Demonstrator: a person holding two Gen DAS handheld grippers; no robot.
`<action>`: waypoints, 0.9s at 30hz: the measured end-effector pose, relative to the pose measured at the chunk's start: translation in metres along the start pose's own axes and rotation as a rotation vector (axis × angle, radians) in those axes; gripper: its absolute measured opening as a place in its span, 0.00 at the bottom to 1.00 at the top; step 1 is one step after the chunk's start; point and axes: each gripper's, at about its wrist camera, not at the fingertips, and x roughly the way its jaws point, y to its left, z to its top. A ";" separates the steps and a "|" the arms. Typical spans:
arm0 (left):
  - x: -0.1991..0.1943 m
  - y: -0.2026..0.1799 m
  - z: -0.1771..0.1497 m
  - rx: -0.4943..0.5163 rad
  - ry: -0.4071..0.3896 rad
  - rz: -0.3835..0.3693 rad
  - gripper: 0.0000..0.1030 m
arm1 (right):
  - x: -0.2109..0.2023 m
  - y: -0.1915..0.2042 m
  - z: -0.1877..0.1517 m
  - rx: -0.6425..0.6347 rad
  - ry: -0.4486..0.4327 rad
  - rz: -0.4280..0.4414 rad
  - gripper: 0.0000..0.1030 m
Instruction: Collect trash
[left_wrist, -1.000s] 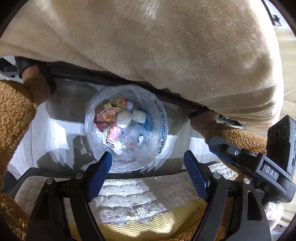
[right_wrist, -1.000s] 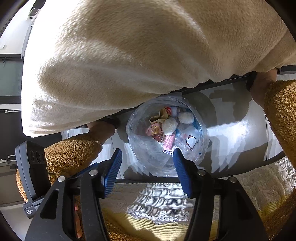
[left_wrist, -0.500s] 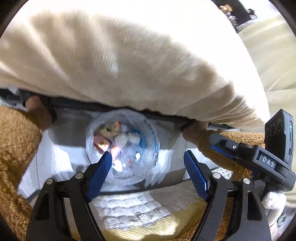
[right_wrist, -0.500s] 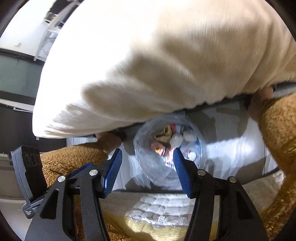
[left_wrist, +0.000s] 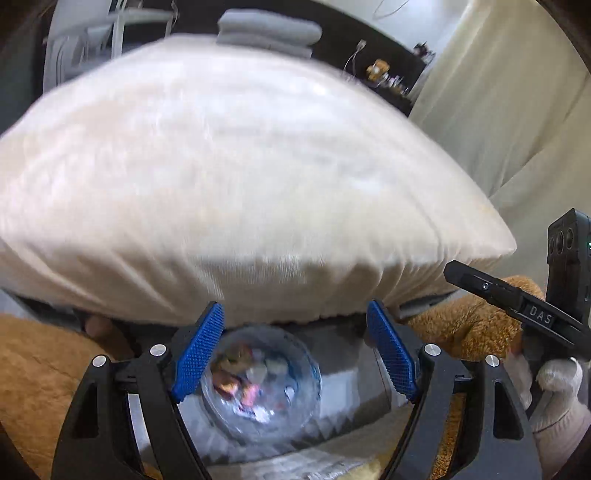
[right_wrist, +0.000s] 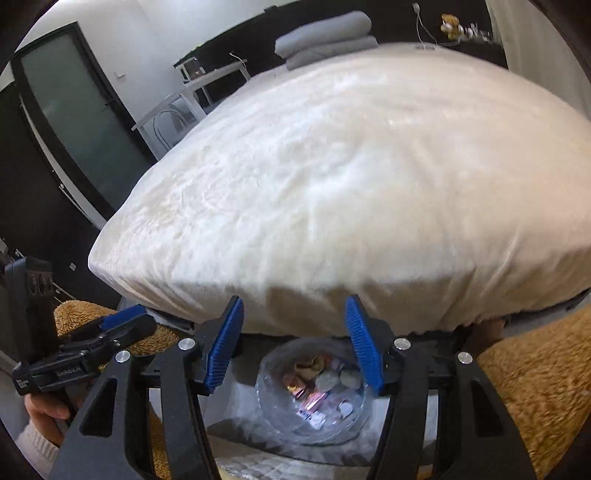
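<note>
A clear bag (left_wrist: 260, 387) of trash, its mouth spread wide, is seen below the near edge of a big cream cushion (left_wrist: 240, 177), and every place here is given from that bag. Wrappers and crumpled paper (right_wrist: 314, 376) lie gathered at its bottom, so the collecting is judged well along. The left gripper (left_wrist: 295, 354) is held above the bag with its jaws apart and nothing between them; the right gripper (right_wrist: 293, 343) is likewise held above it, jaws apart at a narrower gap, empty too. Both are pointed down at the bag, probably so that its contents can be checked. Furry brown sleeves (right_wrist: 535, 387) flank the bag on both sides. In the left view, the other gripper's handle and a white-cuffed hand (left_wrist: 554, 384) are shown to the right of the bag, with a curtain (left_wrist: 517, 110) beyond. Only in the right view are a dark door (right_wrist: 81, 122) and a white table (right_wrist: 184, 96) shown, far up and to the left of the bag.
</note>
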 end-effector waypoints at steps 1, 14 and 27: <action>-0.007 -0.001 0.003 0.020 -0.025 0.004 0.76 | -0.006 0.002 0.005 -0.032 -0.026 -0.031 0.56; -0.063 0.000 0.067 0.152 -0.227 0.027 0.76 | -0.055 -0.008 0.057 -0.200 -0.258 -0.151 0.56; -0.059 0.005 0.086 0.258 -0.355 0.021 0.76 | -0.033 -0.022 0.087 -0.268 -0.334 -0.187 0.56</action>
